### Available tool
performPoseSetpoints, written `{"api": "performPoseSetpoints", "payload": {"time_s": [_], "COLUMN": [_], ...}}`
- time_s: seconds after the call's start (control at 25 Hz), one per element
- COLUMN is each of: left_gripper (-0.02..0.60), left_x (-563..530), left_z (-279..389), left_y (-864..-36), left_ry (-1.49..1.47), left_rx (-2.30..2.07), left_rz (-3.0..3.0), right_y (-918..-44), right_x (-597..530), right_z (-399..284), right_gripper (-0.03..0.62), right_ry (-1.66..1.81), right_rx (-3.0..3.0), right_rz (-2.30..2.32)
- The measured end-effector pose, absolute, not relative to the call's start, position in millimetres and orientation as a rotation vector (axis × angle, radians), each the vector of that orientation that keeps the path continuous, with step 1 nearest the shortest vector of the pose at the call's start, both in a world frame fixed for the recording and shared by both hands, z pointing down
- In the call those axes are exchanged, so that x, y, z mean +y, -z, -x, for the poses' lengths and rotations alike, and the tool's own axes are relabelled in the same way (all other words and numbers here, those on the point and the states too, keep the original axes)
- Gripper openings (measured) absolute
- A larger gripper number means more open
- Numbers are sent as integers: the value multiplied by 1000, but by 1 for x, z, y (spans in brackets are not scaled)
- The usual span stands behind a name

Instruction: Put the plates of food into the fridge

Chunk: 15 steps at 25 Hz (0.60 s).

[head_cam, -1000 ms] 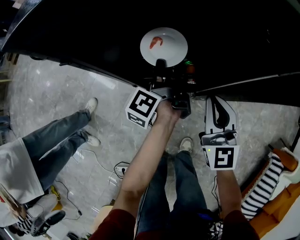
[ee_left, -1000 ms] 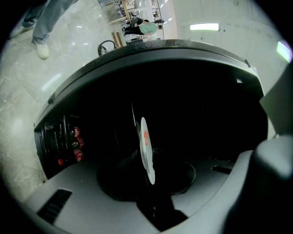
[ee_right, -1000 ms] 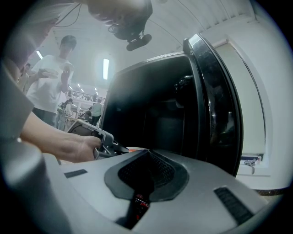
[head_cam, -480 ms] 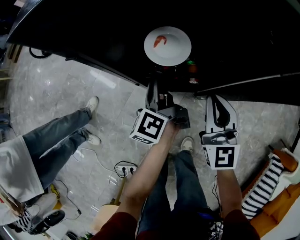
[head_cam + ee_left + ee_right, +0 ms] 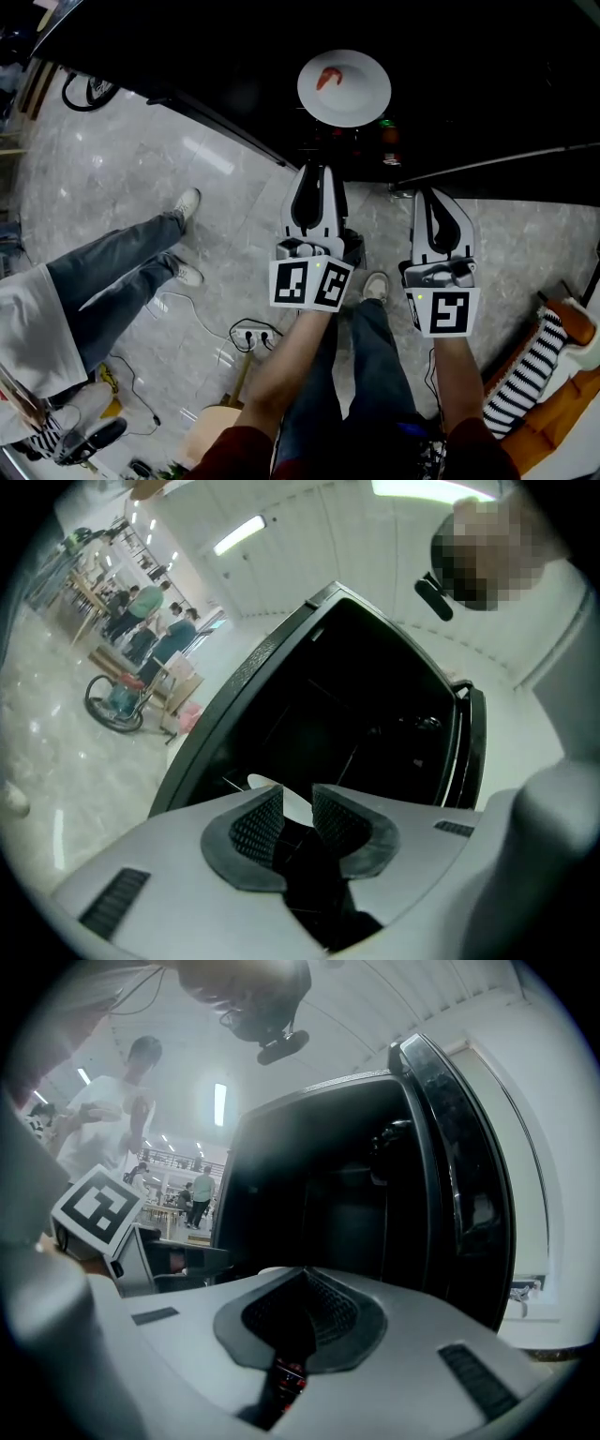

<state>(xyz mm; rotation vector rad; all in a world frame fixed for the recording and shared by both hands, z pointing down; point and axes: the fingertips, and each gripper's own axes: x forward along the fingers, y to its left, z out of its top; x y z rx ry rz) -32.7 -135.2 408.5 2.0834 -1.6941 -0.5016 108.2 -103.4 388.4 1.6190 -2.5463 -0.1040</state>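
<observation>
A white plate (image 5: 344,87) with a red piece of food lies on a shelf inside the dark fridge (image 5: 234,66), at the top of the head view. My left gripper (image 5: 314,175) hangs below it, clear of the rim, jaws a little apart with nothing between them. In the left gripper view the gripper (image 5: 298,810) points into the fridge, and a sliver of the plate (image 5: 260,781) shows past its pads. My right gripper (image 5: 433,202) sits beside the left one, outside the fridge. The right gripper (image 5: 305,1283) has its pads together and holds nothing.
The open fridge door (image 5: 487,164) runs along the right, with small bottles (image 5: 386,141) low in the fridge. A person in grey jeans (image 5: 112,281) stands at the left. Cables and a power strip (image 5: 248,336) lie on the marble floor. A striped cloth on an orange seat (image 5: 548,375) is at the right.
My left gripper has let go of the plate and drawn back out of the fridge toward me. The plate stays on the shelf. The right gripper has not moved.
</observation>
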Motion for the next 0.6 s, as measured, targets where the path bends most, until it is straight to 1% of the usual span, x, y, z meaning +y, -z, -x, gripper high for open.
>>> {"api": "performPoseSetpoints", "payload": {"time_s": [0.44, 0.52, 0.6], "left_gripper": [81, 36, 10], "left_x": [-110, -108, -106], "left_z": [45, 50, 54], "left_y": [-399, -398, -398], "left_ry": [240, 197, 177], "left_rx": [-1905, -1946, -1960], "left_rz": [-2273, -2281, -2286], "right_y": [-393, -393, -394], "right_x": [-100, -101, -102], "right_z": [-92, -87, -82], "right_gripper": [11, 11, 11], "right_ry": [85, 84, 83], "right_rx": [-2546, -2551, -2552], "right_rz": [-1602, -1598, -1596]}}
